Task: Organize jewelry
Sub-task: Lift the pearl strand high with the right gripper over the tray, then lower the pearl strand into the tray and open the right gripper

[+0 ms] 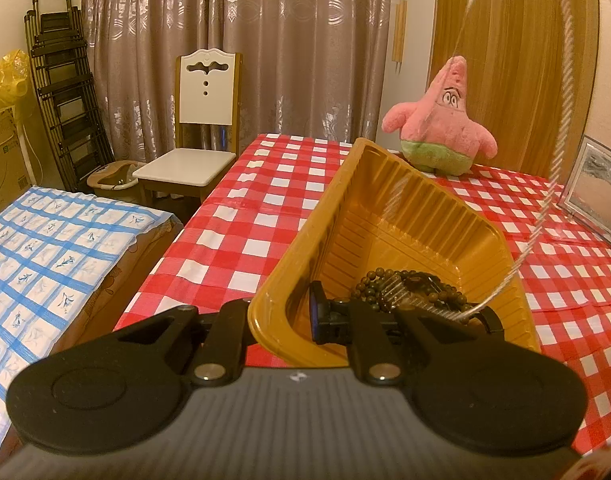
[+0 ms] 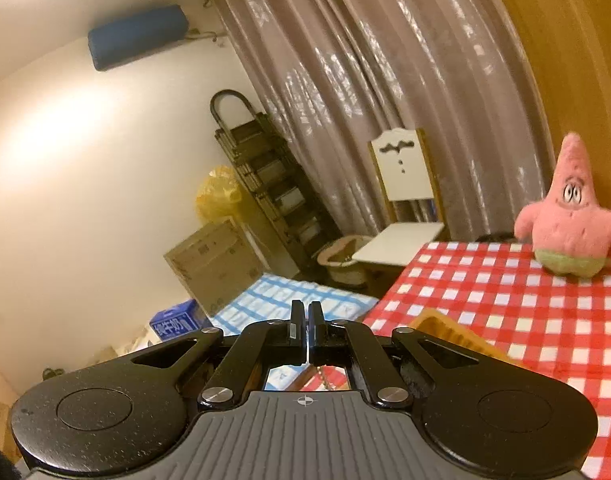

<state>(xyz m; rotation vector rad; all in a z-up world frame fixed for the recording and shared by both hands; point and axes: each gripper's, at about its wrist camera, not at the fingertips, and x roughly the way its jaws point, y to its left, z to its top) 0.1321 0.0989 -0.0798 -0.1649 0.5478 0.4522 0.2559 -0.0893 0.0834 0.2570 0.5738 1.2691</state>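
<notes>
In the left wrist view a yellow plastic tray [image 1: 405, 216] stands tilted on the red checked table. My left gripper [image 1: 281, 316] is shut on the tray's near wall, one finger inside and one outside. Dark brown bead bracelets [image 1: 409, 290] lie in the tray's near end. A silver chain necklace [image 1: 561, 128] hangs down from the top right, and its lower end reaches into the tray. In the right wrist view my right gripper [image 2: 306, 330] is raised above the table, jaws closed on the thin chain, which hangs out of sight. The tray's corner [image 2: 445, 326] shows below.
A pink star plush [image 1: 445, 120] stands at the table's far edge, also in the right wrist view [image 2: 571, 216]. A picture frame [image 1: 597, 184] leans at the right. A white chair [image 1: 193, 136] and a blue checked bed [image 1: 45, 248] lie left of the table.
</notes>
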